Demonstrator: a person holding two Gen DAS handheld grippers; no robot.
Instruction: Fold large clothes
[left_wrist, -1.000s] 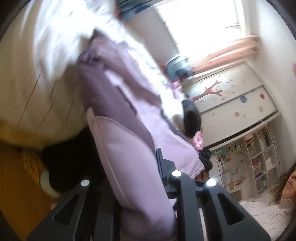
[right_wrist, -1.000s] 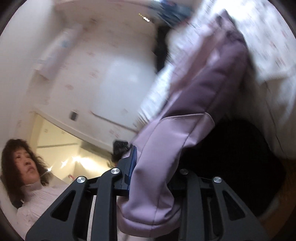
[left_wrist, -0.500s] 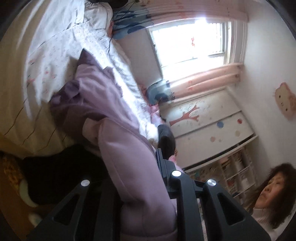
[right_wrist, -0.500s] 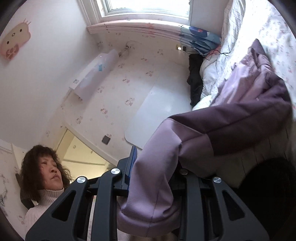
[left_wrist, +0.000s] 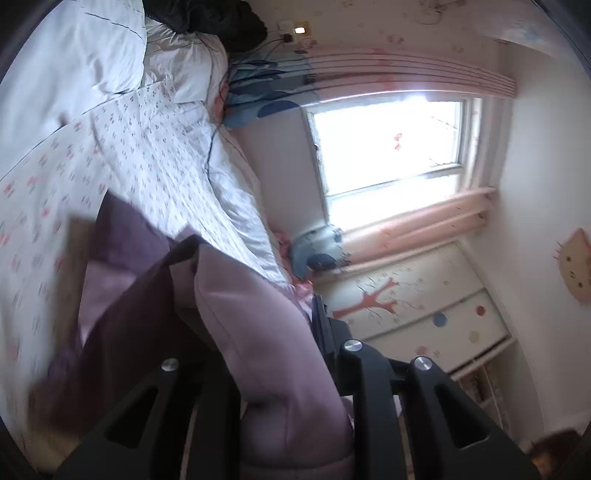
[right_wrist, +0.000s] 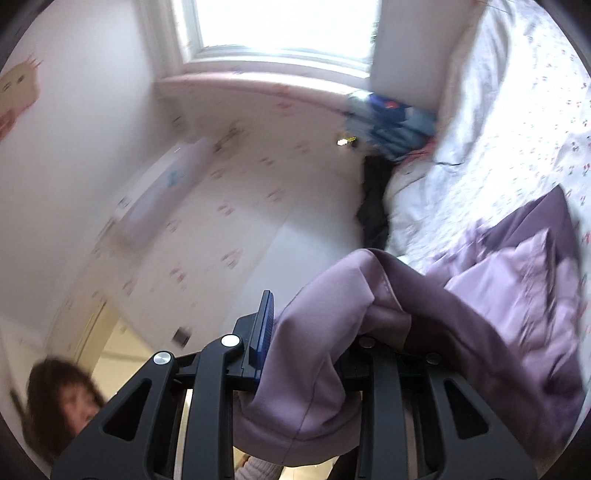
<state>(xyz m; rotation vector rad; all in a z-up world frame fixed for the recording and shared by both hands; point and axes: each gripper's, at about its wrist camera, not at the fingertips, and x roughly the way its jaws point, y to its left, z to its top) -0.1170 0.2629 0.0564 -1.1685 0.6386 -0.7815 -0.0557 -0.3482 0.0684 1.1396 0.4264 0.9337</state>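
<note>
A large lilac and dark purple garment (left_wrist: 258, 325) hangs between my two grippers and trails onto the bed. My left gripper (left_wrist: 258, 369) is shut on one thick lilac edge of it, held above the bed's flowered cover (left_wrist: 147, 155). My right gripper (right_wrist: 314, 350) is shut on another edge of the garment (right_wrist: 332, 332); the rest spreads over the flowered cover (right_wrist: 517, 129) to the right. The pinched cloth hides both grippers' inner pads.
White pillows (left_wrist: 92, 48) and a dark garment (left_wrist: 221, 22) lie at the bed's head. Blue clothes (right_wrist: 399, 118) are piled by the window (left_wrist: 388, 140). A painted cabinet (left_wrist: 424, 306) stands under the window side. A person's head (right_wrist: 62, 398) is at lower left.
Both grippers have risen and swung over the bed with the garment in them. The floor and bed underside have left the views; more of the flowered cover and the window shows.
</note>
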